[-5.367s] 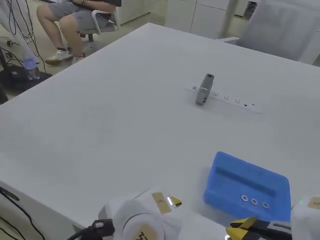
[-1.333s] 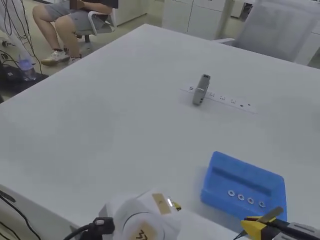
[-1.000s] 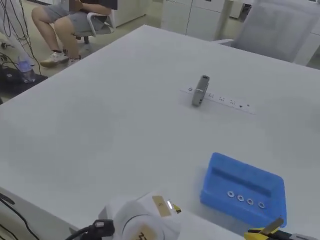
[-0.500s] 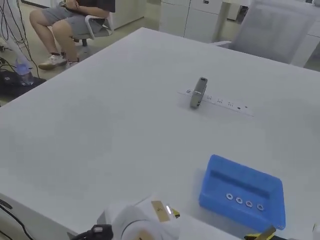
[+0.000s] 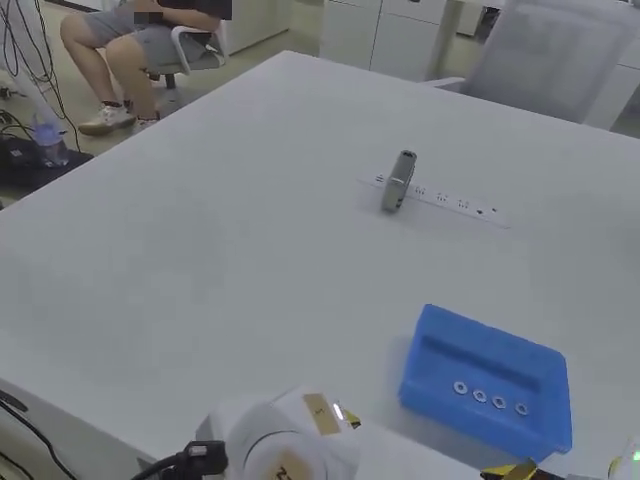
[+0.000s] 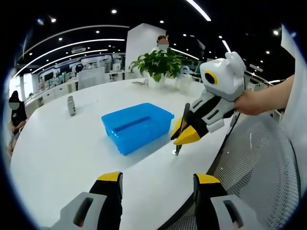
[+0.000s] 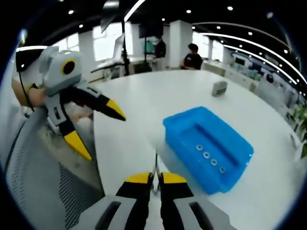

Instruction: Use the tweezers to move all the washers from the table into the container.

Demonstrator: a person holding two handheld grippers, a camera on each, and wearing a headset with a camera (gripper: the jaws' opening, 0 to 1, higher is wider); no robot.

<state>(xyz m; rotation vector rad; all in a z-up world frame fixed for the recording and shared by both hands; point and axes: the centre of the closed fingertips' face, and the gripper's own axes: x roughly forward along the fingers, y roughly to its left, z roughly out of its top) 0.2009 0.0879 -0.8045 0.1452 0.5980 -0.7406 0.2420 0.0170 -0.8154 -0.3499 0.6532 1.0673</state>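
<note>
Right tool [image 7: 154, 178] pinching thin metal tweezers [image 7: 156, 164], tips on white desk [image 7: 122, 122] just beside blue plastic container [image 7: 184, 139]; left tool [image 6: 157, 178] spread; best: steady squeeze, lift clear of container's rim.

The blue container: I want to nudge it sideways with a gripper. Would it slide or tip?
Probably slides: the container looks low and wide, flat on the smooth table. Likely light, thin plastic holding only four small washers, so they may skid inside.

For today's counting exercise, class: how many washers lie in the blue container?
4 washers, side by side in one row on the floor of the blue container, toward its near edge. None there looks hidden.
</note>
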